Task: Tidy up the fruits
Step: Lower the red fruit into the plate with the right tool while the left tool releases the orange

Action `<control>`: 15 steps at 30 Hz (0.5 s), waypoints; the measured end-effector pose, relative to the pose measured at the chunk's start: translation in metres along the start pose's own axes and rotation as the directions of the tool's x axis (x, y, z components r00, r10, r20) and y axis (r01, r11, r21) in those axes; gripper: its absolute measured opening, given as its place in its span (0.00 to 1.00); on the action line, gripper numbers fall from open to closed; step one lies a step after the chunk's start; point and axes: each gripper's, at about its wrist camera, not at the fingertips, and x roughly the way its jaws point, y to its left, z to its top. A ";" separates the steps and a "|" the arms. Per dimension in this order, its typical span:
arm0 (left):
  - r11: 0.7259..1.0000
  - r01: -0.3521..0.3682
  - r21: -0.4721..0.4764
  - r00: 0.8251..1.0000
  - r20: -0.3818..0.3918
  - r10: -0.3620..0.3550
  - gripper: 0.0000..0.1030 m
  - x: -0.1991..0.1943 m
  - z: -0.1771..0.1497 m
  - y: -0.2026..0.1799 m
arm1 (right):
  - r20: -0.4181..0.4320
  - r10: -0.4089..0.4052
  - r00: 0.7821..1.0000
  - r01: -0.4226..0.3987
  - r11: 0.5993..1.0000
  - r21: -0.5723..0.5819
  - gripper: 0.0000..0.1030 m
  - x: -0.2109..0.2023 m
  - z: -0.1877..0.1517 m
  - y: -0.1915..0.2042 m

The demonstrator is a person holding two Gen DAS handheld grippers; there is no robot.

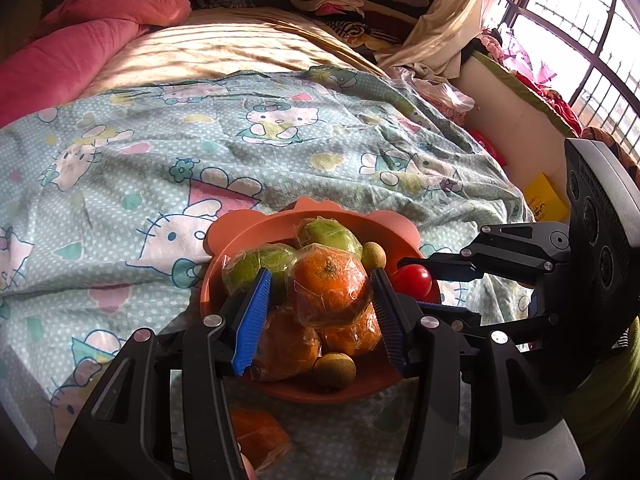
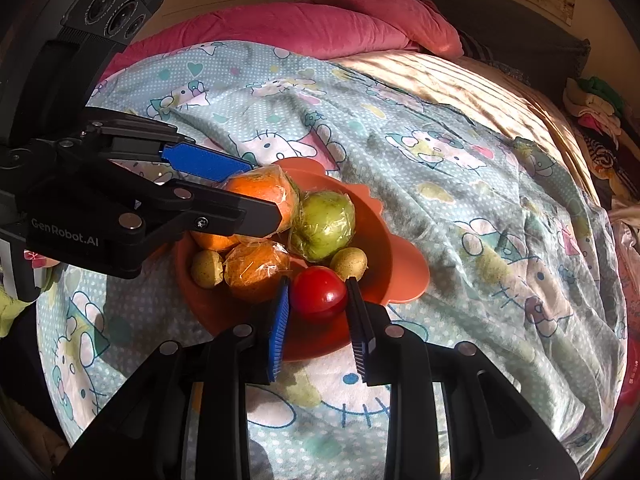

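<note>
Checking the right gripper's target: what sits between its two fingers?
In the right wrist view, the red tomato sits between the right gripper's fingers, inside the orange bowl; whether the pads touch it is unclear.

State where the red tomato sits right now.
In the right wrist view the red tomato lies at the near edge of the orange bowl, between the right gripper fingers, beside a wrapped orange.
</note>
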 end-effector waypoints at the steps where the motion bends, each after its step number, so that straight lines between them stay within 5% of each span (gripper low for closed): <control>1: 1.000 0.000 0.001 1.000 0.000 0.000 0.42 0.000 0.000 0.000 | -0.001 -0.001 1.000 0.001 1.000 -0.002 0.26 0.000 0.000 0.000; 15: 1.000 0.003 0.002 1.000 0.003 -0.003 0.44 -0.002 0.001 0.000 | 0.018 -0.021 1.000 0.022 1.000 -0.008 0.37 -0.010 -0.004 0.003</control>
